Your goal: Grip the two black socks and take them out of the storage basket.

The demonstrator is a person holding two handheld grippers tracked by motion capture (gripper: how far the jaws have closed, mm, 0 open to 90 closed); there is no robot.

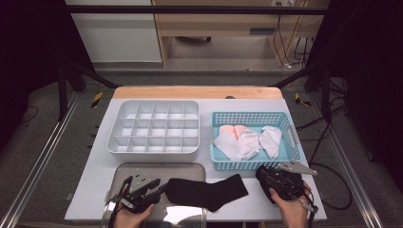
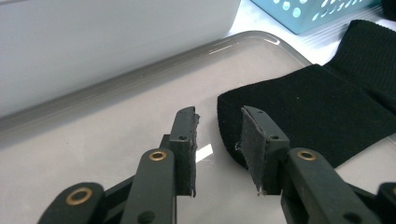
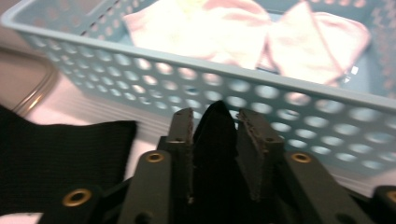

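At the table's near edge, the black sock (image 1: 206, 191) lies crosswise between both part-open grippers, its left end just beyond the left gripper (image 2: 219, 128); black cloth stands between the right gripper's (image 3: 215, 122) jaws.

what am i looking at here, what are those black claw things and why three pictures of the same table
A person sits at a table holding a hand-operated gripper in each hand. The high view looks down from above; the other two pictures come from cameras riding on each gripper, looking along its jaws.

On the table: a white divided organizer, a blue basket with light socks, a metal tray, and a black sock lying partly on the tray.

The left gripper is open with nothing between its jaws, beside the sock's end. The right gripper has dark fabric between its jaws; whether they press on it isn't clear.
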